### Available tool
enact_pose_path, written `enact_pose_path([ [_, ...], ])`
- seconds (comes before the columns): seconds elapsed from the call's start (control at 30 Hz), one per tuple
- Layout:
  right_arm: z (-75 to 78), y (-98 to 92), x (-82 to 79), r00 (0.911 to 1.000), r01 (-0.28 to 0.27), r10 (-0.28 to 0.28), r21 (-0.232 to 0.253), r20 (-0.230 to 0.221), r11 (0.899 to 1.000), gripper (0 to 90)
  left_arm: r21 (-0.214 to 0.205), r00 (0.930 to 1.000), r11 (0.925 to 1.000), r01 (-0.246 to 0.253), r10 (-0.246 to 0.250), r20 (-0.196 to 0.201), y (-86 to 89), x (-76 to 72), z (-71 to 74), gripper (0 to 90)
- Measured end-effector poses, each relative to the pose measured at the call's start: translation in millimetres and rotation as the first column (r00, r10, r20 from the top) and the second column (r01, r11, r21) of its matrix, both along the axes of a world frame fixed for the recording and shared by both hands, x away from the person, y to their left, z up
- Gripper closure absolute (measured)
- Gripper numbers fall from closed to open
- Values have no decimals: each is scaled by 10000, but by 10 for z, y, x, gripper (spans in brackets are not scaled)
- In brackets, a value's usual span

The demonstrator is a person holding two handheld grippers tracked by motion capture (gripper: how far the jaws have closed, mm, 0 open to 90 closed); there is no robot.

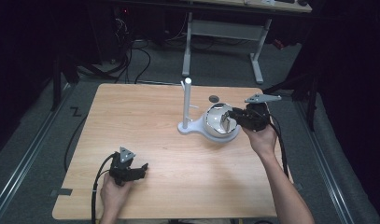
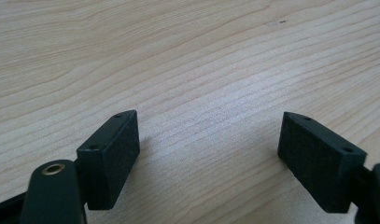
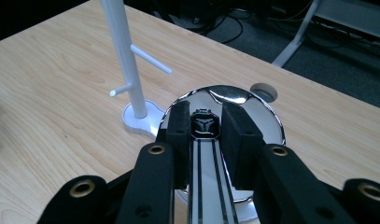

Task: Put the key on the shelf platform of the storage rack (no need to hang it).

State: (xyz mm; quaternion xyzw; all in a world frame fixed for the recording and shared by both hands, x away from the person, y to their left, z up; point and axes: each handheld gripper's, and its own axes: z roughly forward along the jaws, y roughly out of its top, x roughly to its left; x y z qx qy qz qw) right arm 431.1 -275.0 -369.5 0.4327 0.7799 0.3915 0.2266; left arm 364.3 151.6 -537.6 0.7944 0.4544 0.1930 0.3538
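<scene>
Pale wood grain covers the bench (image 1: 145, 121), which stands on grey carpet in a dark room. A white metal desk frame (image 1: 222, 32) sits beyond the far edge. On the right half of the bench stands a white stand (image 1: 187, 105), an upright pole with short side pegs on a flat base. Just beside it, on the same base, a shiny chrome bowl (image 1: 215, 119) lies tipped on its side. The right tool (image 1: 234, 116), held in the person's right hand (image 1: 261, 137), has its jaws drawn close together on a mirrored part of the bowl. Near the front left, the left tool (image 1: 140, 170) rests low over bare wood in the left hand (image 1: 114, 191), its jaws spread wide apart with nothing between them.
</scene>
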Motion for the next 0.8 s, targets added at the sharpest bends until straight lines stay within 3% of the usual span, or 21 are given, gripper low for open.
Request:
enact_pose_path([
  [0.8, -258, 121, 242, 9971, -13, 2, -138, -761, 9999, 744, 3, 10000, 10000, 0, 0, 1, 0, 0, 0, 210],
])
